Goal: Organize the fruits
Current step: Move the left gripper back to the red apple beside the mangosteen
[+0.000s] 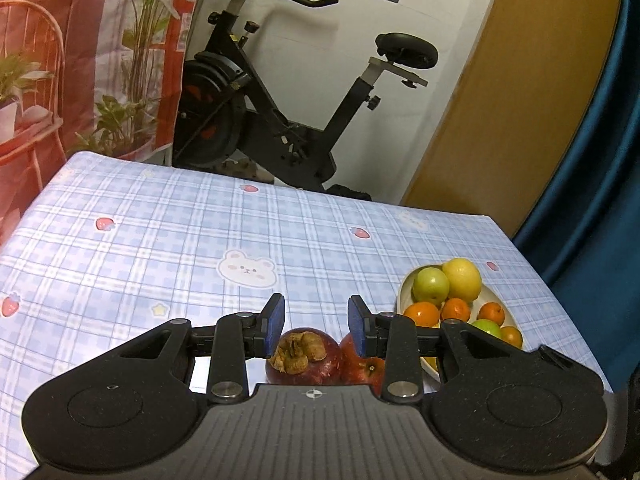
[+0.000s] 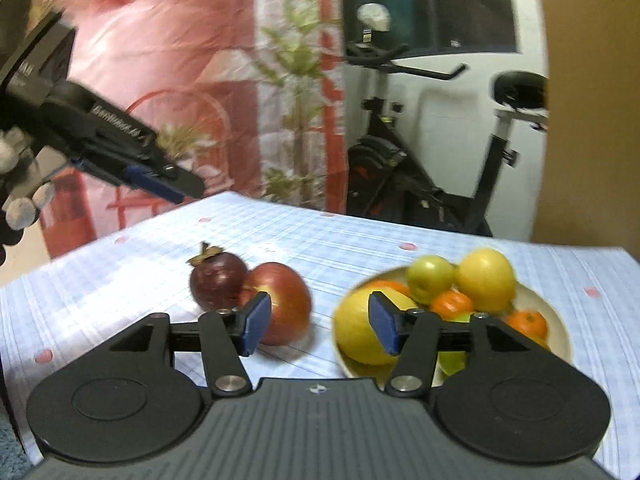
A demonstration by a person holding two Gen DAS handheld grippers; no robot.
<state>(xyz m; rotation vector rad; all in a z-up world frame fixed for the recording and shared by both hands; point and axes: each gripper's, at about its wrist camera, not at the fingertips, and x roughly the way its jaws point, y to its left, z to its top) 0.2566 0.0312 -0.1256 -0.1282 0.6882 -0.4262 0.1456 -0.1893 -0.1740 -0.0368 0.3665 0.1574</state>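
Observation:
A dark purple mangosteen [image 1: 304,356] [image 2: 218,280] and a red apple [image 1: 360,368] [image 2: 286,300] lie touching on the checked tablecloth. To their right, a cream bowl [image 1: 404,292] [image 2: 560,320] holds a lemon [image 1: 462,278], a green apple [image 1: 430,285], several oranges and a large yellow fruit [image 2: 360,332]. My left gripper [image 1: 316,316] [image 2: 176,188] hangs above the table, left of the fruit, with a narrow empty gap between its pads. My right gripper [image 2: 320,320] is open and empty, low before the apple and the bowl.
An exercise bike [image 1: 280,120] stands behind the table's far edge. A printed pink backdrop [image 1: 80,60] hangs at the left, a blue curtain [image 1: 592,200] at the right. A gloved hand [image 2: 20,200] holds the left gripper. Bare cloth [image 1: 160,240] stretches left of the fruit.

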